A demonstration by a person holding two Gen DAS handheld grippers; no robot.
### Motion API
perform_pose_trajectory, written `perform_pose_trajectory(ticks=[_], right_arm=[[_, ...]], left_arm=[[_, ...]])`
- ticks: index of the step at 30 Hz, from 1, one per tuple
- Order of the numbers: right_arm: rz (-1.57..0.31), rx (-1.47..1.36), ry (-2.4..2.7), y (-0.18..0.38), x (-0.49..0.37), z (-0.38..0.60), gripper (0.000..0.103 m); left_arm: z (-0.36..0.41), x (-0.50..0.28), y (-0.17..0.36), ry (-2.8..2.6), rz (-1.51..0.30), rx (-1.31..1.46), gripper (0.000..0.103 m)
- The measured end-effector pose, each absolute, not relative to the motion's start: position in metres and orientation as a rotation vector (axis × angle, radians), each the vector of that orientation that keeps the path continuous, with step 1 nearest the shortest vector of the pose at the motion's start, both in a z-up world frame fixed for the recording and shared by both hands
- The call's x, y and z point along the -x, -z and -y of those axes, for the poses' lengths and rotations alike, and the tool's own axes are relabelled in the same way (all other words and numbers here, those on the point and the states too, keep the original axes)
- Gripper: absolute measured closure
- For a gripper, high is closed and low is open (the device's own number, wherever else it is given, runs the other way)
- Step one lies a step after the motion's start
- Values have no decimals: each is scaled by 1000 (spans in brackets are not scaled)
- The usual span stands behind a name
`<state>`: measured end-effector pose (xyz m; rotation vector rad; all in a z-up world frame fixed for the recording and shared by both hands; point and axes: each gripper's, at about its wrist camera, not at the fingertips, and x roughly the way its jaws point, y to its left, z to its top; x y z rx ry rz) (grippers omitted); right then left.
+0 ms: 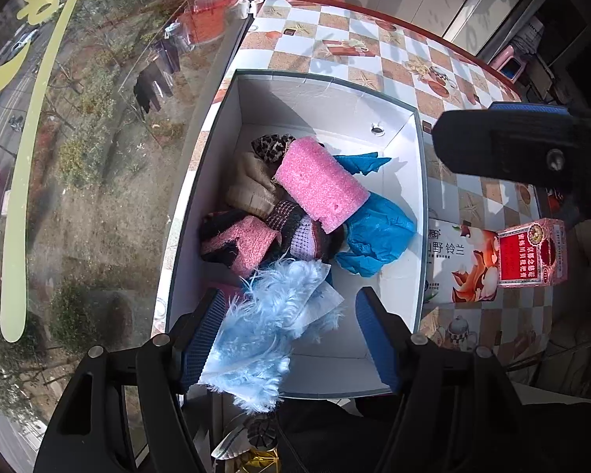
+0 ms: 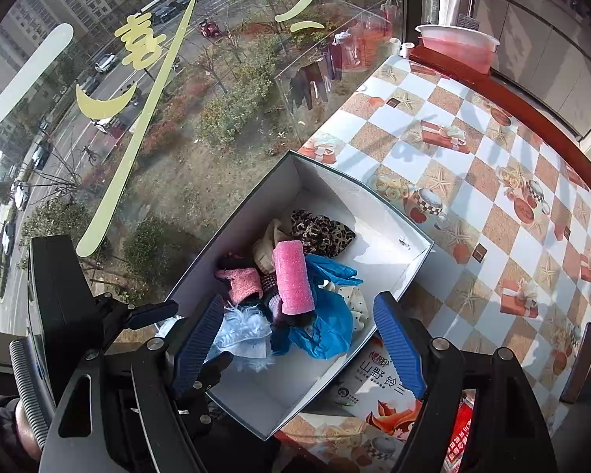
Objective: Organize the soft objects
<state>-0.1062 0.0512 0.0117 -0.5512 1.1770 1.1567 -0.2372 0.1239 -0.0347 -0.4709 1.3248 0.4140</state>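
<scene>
While both my grippers, left and right, gape wide, blue fluffy cloth lies loose in the near end of the box.

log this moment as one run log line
left tool: open, fluffy blue cloth between pads | right tool: open, empty | white box: holds pink foam roll

The white box is crowded along its left side and middle with soft things: pink foam roll, blue plastic bag, fluffy light-blue cloth. Bare floor shows at the box's upper right and lower right of the left wrist frame. The window glass closes off the left. The checkered tabletop lies open toward the upper right; a red carton stands just right of the box.
</scene>
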Motion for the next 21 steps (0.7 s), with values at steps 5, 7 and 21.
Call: perform_pose_trajectory(ticks=[5, 7, 21], right_arm=[[-1191, 551, -1153, -10, 115, -45, 23], [-1196, 549, -1151, -10, 118, -43, 23], [-1237, 550, -1140, -1, 127, -25, 23]], left_arm=[[-123, 240, 35, -413, -1331, 455, 30], [-121, 242, 36, -411, -1338, 447, 30], [-117, 262, 44, -435, -1380, 425, 28]])
